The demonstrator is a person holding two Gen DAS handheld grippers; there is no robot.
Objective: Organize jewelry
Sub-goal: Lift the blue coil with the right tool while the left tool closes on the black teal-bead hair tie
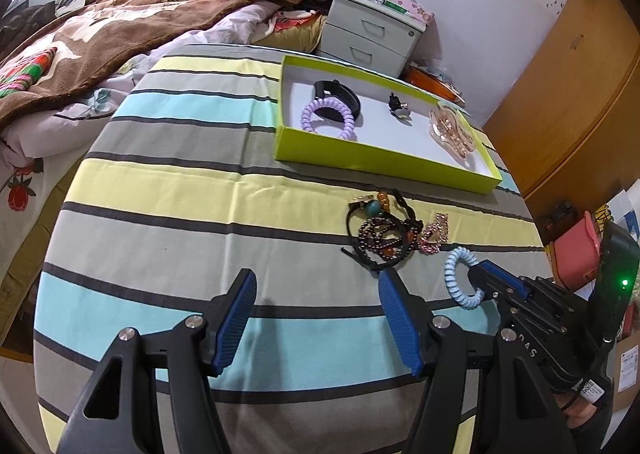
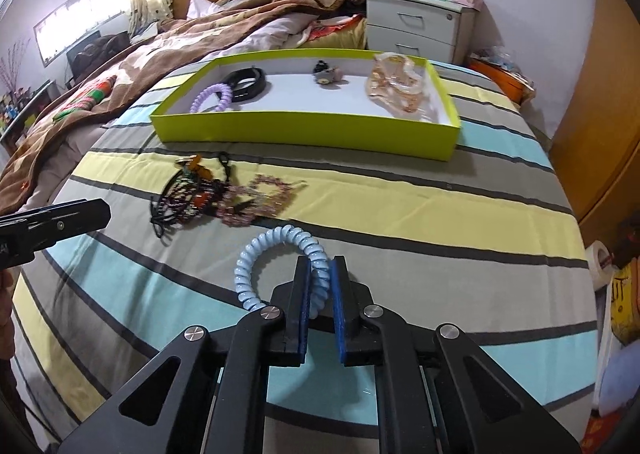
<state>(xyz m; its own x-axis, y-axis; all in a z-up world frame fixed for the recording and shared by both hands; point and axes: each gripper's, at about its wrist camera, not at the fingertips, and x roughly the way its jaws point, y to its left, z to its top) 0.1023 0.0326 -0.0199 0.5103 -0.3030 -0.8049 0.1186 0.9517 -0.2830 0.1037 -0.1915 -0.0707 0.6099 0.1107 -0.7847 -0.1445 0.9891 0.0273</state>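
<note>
1. Left wrist view: left gripper (image 1: 318, 318) hangs over the striped bedspread (image 1: 180, 181), jaws wide, nothing between the blue pads (image 1: 240, 318).
2. Same view, lower right: right gripper (image 1: 478, 274) is clamped on the light blue spiral hair tie (image 1: 456, 278), near the bedspread's right edge. The tie's loop sticks out to the left of the fingers.
3. Just beyond the tie: a tangled pile of bracelets (image 1: 384, 234), dark beads, a turquoise bead, black cords, with a pink beaded piece (image 1: 434, 236) touching its right side.
4. Green box (image 1: 360, 161) sits toward the far right corner of the bedspread. Inside: purple spiral hair tie (image 1: 328, 115) and black band (image 1: 338, 95) touching at the left end, a small dark clip (image 1: 398, 105) mid-box, a clear pinkish claw clip (image 1: 452, 129) at the right end.
5. Right wrist view: right gripper (image 2: 320, 274) has its jaws narrow, pads pressing both sides of the light blue spiral hair tie (image 2: 276, 266). The loop arcs up and left from the grip; whether it rests on the bedspread (image 2: 440, 221), cannot tell.
6. Bracelet pile (image 2: 188, 193) and pink beaded piece (image 2: 260, 197) lie beyond the tie, left of centre, between it and the green box (image 2: 304, 129).
7. Box contents match: purple tie (image 2: 212, 97), black band (image 2: 248, 81), dark clip (image 2: 326, 73), claw clip (image 2: 400, 89).
8. A finger of the left gripper (image 2: 56, 221) enters at the left edge, apart from the pile.
</note>
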